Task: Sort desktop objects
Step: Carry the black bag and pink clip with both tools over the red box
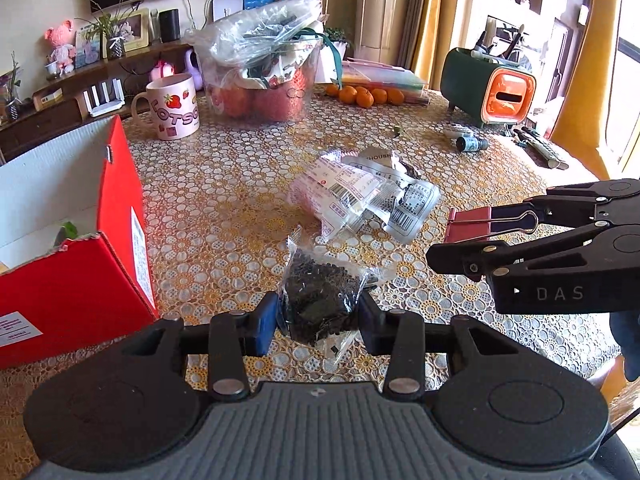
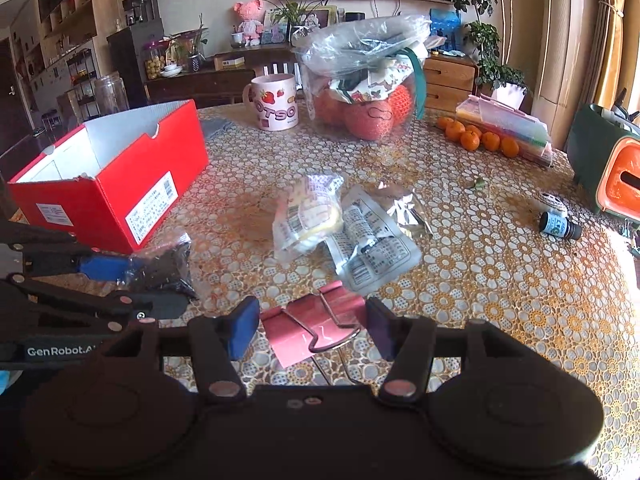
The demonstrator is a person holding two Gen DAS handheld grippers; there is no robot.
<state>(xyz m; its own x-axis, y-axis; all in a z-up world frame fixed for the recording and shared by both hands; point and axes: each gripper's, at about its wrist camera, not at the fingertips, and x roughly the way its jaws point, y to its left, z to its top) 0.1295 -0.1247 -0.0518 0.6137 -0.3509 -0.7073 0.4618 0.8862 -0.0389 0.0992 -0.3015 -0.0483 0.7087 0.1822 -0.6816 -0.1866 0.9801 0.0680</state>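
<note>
My left gripper (image 1: 318, 316) is shut on a clear packet of black bits (image 1: 320, 300) and holds it just above the table; it also shows in the right wrist view (image 2: 164, 266). My right gripper (image 2: 310, 326) is shut on a pink binder clip (image 2: 316, 326), gripping its wire handles; the clip also shows in the left wrist view (image 1: 470, 224). A pile of clear and silver food packets (image 1: 360, 192) lies mid-table, also in the right wrist view (image 2: 344, 224). An open red box (image 1: 72, 240) stands to the left, also in the right wrist view (image 2: 116, 176).
A pink mug (image 2: 276, 102), a plastic bag of fruit (image 2: 364, 80), several small oranges (image 2: 476, 136) and coloured folders (image 2: 508, 126) stand at the back. A green and orange organiser (image 1: 490, 86), a small bottle (image 2: 560, 226) and pens (image 1: 540, 148) are at the right.
</note>
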